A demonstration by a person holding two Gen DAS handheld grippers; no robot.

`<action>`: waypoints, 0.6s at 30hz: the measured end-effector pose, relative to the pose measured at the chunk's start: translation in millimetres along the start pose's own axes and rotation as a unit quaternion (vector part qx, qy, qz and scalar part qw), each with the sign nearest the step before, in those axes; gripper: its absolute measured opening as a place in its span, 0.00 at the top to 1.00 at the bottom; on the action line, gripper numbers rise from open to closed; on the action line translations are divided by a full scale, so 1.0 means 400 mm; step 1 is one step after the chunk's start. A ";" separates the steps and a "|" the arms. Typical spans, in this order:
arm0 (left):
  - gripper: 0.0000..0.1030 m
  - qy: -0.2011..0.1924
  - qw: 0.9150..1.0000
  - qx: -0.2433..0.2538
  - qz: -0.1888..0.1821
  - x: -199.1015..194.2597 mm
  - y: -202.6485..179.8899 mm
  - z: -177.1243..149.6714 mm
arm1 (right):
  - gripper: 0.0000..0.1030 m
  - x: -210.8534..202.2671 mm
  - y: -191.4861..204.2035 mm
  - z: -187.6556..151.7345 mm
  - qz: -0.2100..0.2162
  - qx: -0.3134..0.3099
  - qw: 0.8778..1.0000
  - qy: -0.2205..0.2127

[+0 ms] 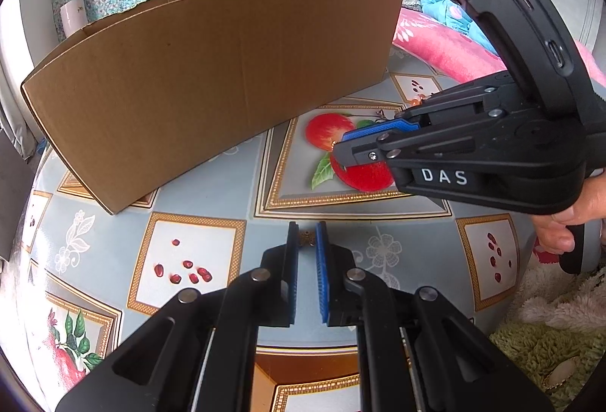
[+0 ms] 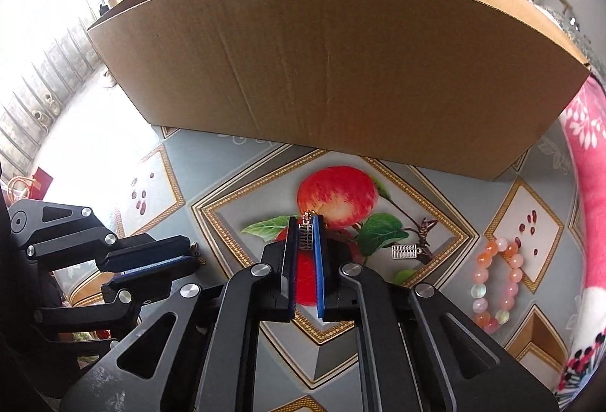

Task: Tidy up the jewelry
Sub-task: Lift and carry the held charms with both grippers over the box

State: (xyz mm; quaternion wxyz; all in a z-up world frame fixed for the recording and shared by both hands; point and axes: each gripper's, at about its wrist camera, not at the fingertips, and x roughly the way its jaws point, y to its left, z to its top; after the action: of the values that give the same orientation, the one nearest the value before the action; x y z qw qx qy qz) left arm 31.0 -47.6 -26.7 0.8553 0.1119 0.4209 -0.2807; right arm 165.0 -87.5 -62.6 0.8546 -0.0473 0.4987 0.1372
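My right gripper point(image 2: 306, 235) is shut on a small silver abacus-shaped pendant point(image 2: 306, 237), held just above the fruit-print tablecloth. It also shows in the left wrist view point(image 1: 342, 146). My left gripper point(image 1: 306, 237) is shut on a small gold ornament point(image 1: 306, 238); it shows at the left of the right wrist view point(image 2: 195, 262). A second silver abacus pendant point(image 2: 406, 252) and a pink-orange bead bracelet point(image 2: 494, 283) lie on the cloth to the right. An open cardboard box point(image 2: 333, 71) stands behind both grippers.
The table carries a blue cloth point(image 1: 212, 184) printed with apples and pomegranate seeds. A pink floral blanket point(image 2: 585, 184) lies along the right edge. A green and white fluffy rug point(image 1: 549, 343) is at lower right.
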 end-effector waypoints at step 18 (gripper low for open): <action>0.92 -0.002 1.000 -0.002 -0.003 -0.001 0.004 -0.001 | 0.95 -0.085 -0.073 -0.076 0.043 0.054 0.998 -0.010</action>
State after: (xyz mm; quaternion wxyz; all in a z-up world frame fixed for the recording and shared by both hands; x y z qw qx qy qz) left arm 31.7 -46.0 -26.7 0.8556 0.1084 0.4199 -0.2826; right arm 132.2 -128.5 -50.0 0.8542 0.0213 0.4983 0.1470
